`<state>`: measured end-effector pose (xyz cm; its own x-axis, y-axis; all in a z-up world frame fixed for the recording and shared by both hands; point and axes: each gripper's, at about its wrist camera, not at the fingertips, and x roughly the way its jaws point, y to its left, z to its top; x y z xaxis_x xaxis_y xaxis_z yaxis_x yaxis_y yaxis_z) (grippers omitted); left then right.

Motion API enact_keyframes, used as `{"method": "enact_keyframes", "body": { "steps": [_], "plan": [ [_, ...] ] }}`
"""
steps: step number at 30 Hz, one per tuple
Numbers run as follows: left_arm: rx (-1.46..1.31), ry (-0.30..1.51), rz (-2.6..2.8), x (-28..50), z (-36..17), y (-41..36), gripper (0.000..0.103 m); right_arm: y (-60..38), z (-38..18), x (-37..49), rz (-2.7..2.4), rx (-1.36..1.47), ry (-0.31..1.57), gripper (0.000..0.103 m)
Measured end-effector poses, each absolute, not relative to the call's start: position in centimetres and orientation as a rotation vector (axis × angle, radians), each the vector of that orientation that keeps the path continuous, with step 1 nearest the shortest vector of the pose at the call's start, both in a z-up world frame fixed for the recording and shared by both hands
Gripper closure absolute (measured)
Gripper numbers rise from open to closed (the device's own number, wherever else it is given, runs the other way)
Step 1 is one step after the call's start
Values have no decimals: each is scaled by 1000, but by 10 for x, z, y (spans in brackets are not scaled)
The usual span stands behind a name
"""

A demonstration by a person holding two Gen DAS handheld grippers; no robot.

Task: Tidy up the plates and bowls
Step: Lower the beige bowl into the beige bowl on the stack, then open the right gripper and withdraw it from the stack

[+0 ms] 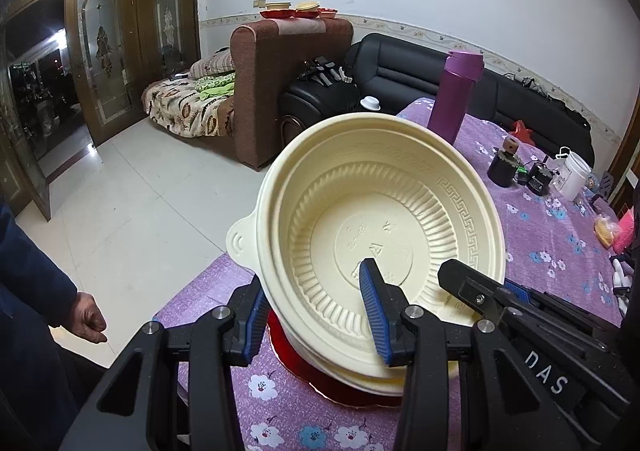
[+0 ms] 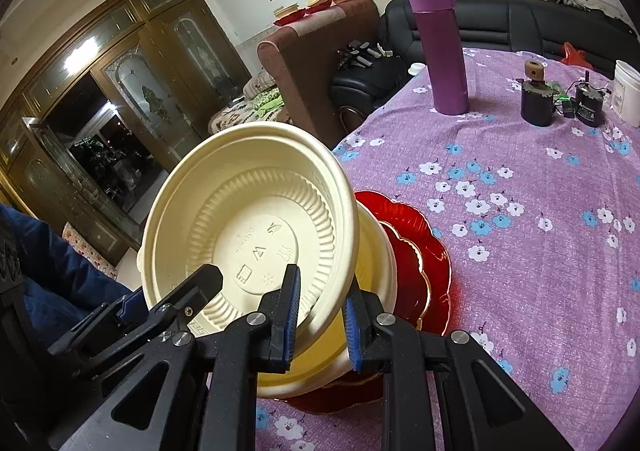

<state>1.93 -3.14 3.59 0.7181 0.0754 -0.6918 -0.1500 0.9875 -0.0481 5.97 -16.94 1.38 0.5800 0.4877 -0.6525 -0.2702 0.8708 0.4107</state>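
The left gripper (image 1: 316,315) and right gripper (image 2: 322,325) each clamp opposite sides of the rim of a cream plastic bowl (image 1: 380,227), held tilted just above a second cream bowl (image 2: 372,255) that sits on a red scalloped plate (image 2: 420,251) on the floral tablecloth (image 2: 520,211). To nest it cleanly, both hands should level the bowl, centre it over the lower one, and lower together before releasing.
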Motion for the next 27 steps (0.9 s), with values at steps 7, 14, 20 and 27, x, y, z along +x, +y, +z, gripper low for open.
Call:
{"method": "enact_keyframes", "body": {
  "steps": [7,14,20,27],
  "plan": [
    [-91,755,139,22,32,-32,62,-165,14,61,440,253,828,80],
    [-87,748,145,21,32,-32,62,-161,13,60,435,238,822,80],
    [-107,756,159,19,28,-24,55,-157,13,57,412,212,802,80],
    [-134,743,197,17,31,-13,40,-163,14,58,400,241,765,60]
  ]
}}
